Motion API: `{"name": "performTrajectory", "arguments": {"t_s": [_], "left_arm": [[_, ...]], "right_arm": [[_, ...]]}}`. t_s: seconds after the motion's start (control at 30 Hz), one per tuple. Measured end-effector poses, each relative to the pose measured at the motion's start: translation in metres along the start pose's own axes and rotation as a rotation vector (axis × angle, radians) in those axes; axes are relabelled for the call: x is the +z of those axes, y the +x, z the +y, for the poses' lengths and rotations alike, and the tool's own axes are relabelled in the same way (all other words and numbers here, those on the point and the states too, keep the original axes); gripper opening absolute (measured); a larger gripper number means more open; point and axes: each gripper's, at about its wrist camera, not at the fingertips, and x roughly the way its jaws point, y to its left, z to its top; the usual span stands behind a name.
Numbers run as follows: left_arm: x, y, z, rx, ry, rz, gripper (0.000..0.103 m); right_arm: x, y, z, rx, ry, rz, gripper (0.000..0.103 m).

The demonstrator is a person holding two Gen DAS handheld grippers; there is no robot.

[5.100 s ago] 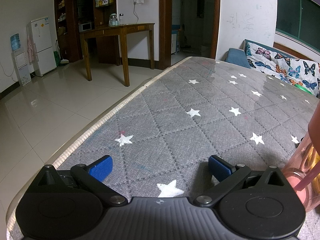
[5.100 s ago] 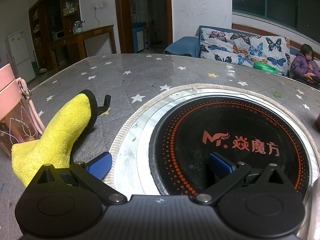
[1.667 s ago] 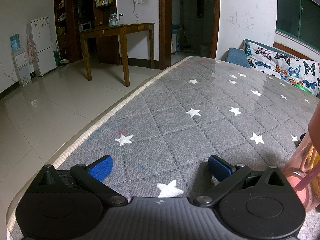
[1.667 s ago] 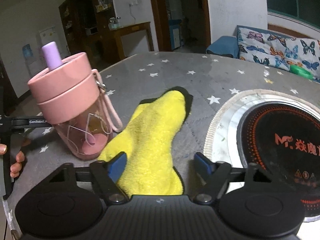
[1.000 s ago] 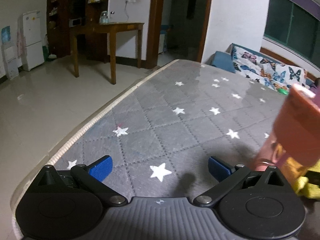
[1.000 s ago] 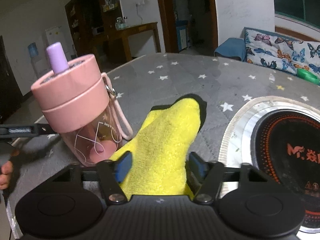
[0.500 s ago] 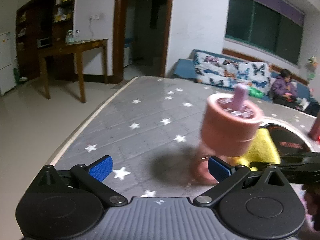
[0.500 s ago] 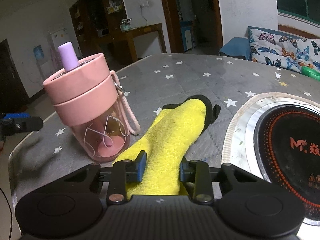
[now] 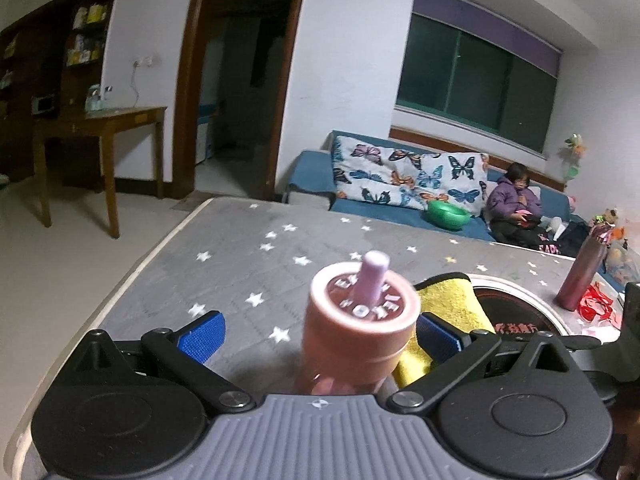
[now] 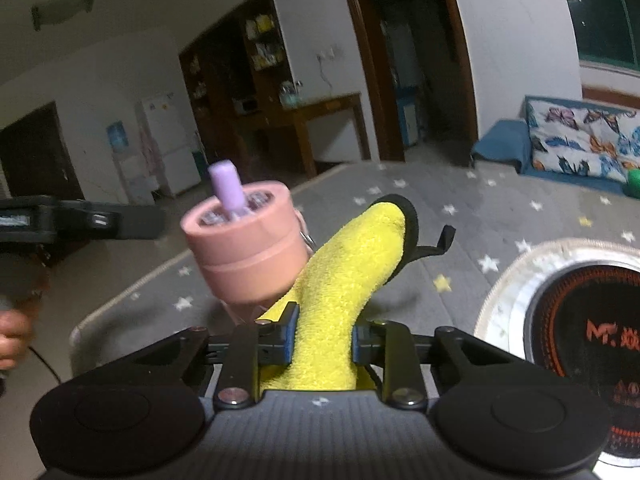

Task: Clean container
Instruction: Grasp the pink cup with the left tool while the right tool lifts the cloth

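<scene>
Pink cup point(image 9: 358, 332) btwn open left claw point(image 9: 320, 334) pads.

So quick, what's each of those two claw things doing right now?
Left gripper: open, with the pink cup between its fingers, not clamped.
Right gripper: closed on the yellow cloth.

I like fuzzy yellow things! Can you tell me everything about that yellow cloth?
The yellow cloth is fluffy, like microfibre, with a black trim and a small black loop at its far end. The right gripper is shut on its near end, so it bends up in a long, banana-like curve. It sits just right of the pink cup; whether they touch is unclear. Its far end lies over the grey starry tablecloth. From the left wrist view it peeks out behind the cup.
</scene>
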Motion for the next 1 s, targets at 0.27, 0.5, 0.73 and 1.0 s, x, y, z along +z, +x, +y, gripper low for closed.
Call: {"name": "performTrajectory", "arguments": {"t_s": [0.27,0.5,0.73,1.0], "left_arm": [[0.015,0.021,-0.010,-0.027,-0.003,-0.017,0.102],[0.013,0.040,-0.021,-0.019,0.048,0.003,0.093],[0.009,0.046,-0.025,-0.022,0.062,0.000,0.083],[0.005,0.042,-0.027,-0.015,0.060,-0.011,0.073]], "right_arm": [[0.010,-0.008,0.016,0.046,-0.056,-0.042,0.023],[0.002,0.011,0.014,0.051,-0.048,0.007,0.023],[-0.009,0.031,0.009,0.048,-0.029,0.063,0.023],[-0.023,0.047,-0.001,0.040,0.012,0.118,0.023]]}}
